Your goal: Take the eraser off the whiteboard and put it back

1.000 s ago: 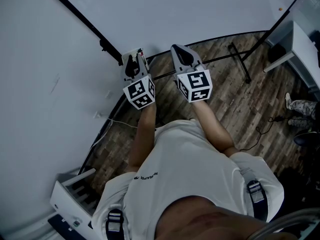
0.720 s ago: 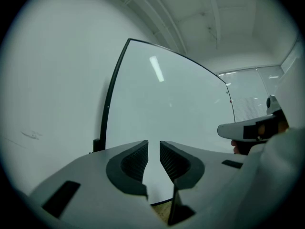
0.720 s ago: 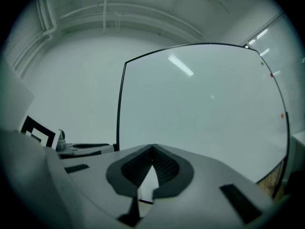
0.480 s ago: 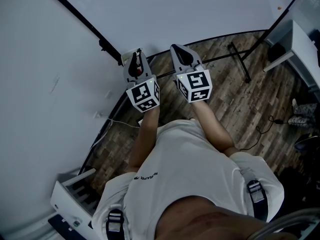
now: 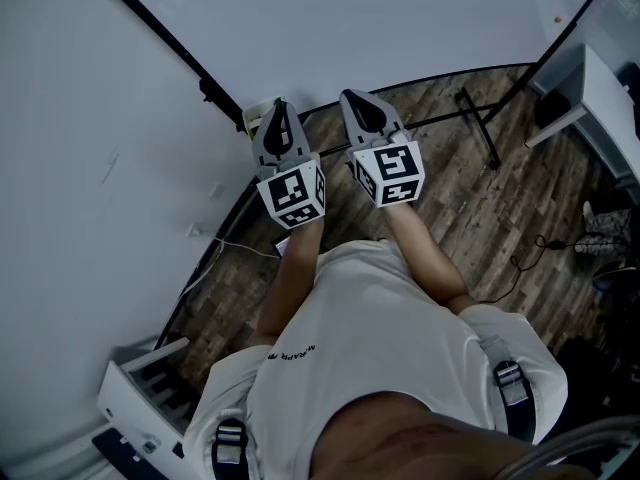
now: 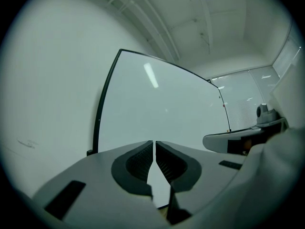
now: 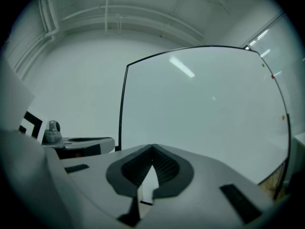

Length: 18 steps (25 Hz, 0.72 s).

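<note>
Both grippers point level at the big white whiteboard with its thin black frame (image 5: 400, 18), side by side near its lower left corner. My left gripper (image 6: 155, 142) has just been closing. Its dark ribbed pads (image 6: 139, 162) stand a hairline apart, with nothing between them. My right gripper (image 7: 152, 147) has its tips pressed together, also on nothing.

I cannot make out the eraser in any view. The board face ahead of both jaws is bare white, apart from a few small coloured dots (image 7: 272, 76) near its right edge.

In the left gripper view, the other gripper's grey body sits at the right, level with the jaws. Left of the frame is plain pale wall (image 5: 80, 168), with a small white socket (image 5: 195, 230) low down and a thin white cable (image 5: 240, 246) trailing onto the dark wood-plank floor (image 5: 470, 208). The board's black metal stand feet (image 5: 478, 118) stretch across the floor to the right of my arms. A white desk (image 5: 610, 98) sits at the right edge, and a white slatted rack (image 5: 135, 398) at the lower left.
</note>
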Available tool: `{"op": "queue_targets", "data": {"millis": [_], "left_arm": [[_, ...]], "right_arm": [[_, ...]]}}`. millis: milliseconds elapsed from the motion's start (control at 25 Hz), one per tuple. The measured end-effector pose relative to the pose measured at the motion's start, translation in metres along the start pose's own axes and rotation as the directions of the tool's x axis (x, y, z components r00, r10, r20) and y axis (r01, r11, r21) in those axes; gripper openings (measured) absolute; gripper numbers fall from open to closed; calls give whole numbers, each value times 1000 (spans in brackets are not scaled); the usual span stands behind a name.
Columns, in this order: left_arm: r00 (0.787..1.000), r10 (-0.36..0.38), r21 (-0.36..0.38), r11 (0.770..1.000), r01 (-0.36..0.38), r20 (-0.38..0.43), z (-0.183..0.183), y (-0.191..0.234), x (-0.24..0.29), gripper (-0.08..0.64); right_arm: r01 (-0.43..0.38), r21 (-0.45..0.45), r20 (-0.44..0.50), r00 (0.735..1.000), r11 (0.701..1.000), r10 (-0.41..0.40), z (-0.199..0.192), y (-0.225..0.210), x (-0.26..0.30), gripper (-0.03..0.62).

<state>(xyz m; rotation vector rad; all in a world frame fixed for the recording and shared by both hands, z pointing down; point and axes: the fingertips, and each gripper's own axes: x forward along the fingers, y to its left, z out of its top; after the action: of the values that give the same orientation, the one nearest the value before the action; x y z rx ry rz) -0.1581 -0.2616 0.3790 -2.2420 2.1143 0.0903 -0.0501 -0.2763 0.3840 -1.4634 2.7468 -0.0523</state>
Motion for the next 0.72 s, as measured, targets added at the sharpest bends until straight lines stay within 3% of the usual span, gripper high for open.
{"op": "queue_targets", "data": {"millis": [720], "left_arm": [[998, -52, -2, 999, 52, 38, 24, -20, -15, 3]], "right_arm": [[-10, -9, 20, 1000, 1000, 10, 13, 7, -15, 5]]}}
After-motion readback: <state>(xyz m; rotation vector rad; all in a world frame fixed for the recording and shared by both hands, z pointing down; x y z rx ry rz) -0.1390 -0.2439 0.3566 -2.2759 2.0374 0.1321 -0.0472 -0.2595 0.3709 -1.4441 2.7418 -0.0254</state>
